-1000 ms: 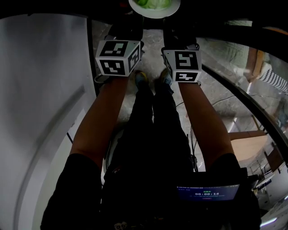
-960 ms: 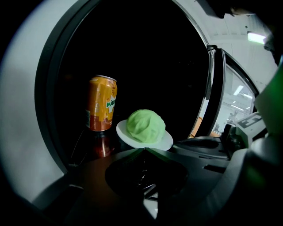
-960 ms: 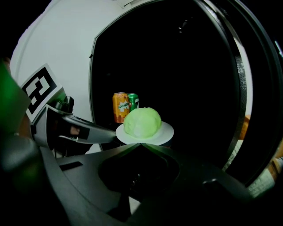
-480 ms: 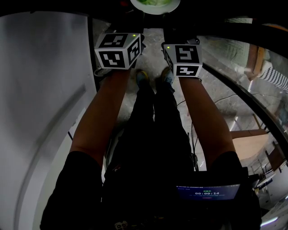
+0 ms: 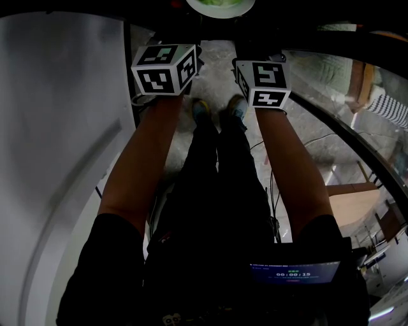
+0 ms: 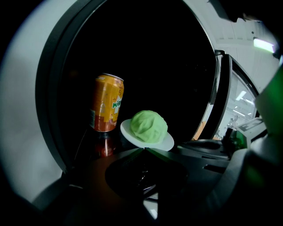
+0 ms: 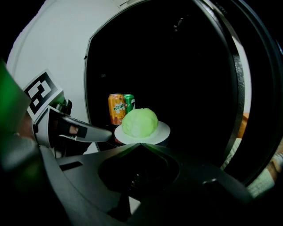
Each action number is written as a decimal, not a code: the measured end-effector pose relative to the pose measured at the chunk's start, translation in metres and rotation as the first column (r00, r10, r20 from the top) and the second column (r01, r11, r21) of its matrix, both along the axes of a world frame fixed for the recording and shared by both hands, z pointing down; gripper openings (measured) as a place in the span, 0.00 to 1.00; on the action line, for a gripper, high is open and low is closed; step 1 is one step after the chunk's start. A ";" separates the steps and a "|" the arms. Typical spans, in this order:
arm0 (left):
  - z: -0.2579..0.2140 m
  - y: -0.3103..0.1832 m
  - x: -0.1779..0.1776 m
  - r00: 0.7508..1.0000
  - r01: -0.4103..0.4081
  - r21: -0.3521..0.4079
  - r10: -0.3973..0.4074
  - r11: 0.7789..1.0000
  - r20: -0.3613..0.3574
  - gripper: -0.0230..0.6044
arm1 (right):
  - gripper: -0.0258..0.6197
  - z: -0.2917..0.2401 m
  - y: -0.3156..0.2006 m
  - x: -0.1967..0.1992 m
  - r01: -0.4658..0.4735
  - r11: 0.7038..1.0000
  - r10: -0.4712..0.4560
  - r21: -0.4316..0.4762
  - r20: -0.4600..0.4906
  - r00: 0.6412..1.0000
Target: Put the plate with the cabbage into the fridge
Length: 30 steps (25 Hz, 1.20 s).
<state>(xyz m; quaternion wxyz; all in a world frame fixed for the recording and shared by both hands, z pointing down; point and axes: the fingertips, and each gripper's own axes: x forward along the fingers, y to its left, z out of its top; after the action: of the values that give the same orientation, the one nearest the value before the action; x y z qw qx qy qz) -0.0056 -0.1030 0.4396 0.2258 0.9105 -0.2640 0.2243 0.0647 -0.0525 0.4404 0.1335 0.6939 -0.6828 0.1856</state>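
A white plate [image 6: 155, 141] carries a round green cabbage [image 6: 149, 125] in front of the fridge's dark opening [image 6: 159, 62]. My left gripper [image 6: 143, 149] is shut on the plate's near rim. My right gripper [image 7: 141, 143] is shut on the same plate [image 7: 162, 130] from the other side, with the cabbage [image 7: 139, 121] just beyond its tips. In the head view only a sliver of the plate [image 5: 220, 6] shows at the top edge, past the two marker cubes [image 5: 164, 69] [image 5: 261, 83]; the fingertips are hidden there.
An orange soda can [image 6: 106, 109] stands inside the fridge, left of the plate; the right gripper view shows it [image 7: 116, 108] beside a green can [image 7: 129, 103]. The white fridge wall [image 5: 57, 140] rises at my left. A door frame [image 6: 223, 106] stands right of the opening.
Both grippers have moved forward with the plate, so the cubes sit higher in the head view and less of the plate shows at the top edge.
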 end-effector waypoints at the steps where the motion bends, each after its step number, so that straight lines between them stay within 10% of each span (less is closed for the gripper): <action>1: -0.002 0.000 -0.003 1.000 0.001 0.010 -0.001 1.000 -0.004 0.05 | 0.05 -0.002 0.002 0.000 -0.003 1.000 0.003 0.002 0.002 1.000; 20: -0.165 0.035 -0.050 0.988 -0.016 0.345 0.068 0.938 -0.141 0.05 | 0.05 -0.152 0.063 0.000 -0.057 0.982 0.059 0.178 -0.006 0.998; 30: -0.218 0.067 -0.082 0.980 0.040 0.368 0.034 0.929 -0.194 0.05 | 0.05 -0.186 0.100 -0.010 -0.088 0.979 0.094 0.182 -0.021 0.995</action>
<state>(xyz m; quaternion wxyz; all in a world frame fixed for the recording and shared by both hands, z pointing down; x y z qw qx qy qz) -0.0874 -0.0355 0.2213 0.0754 0.9540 -0.2793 0.0789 0.0547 0.0479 0.2548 0.0711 0.7363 -0.6624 0.1186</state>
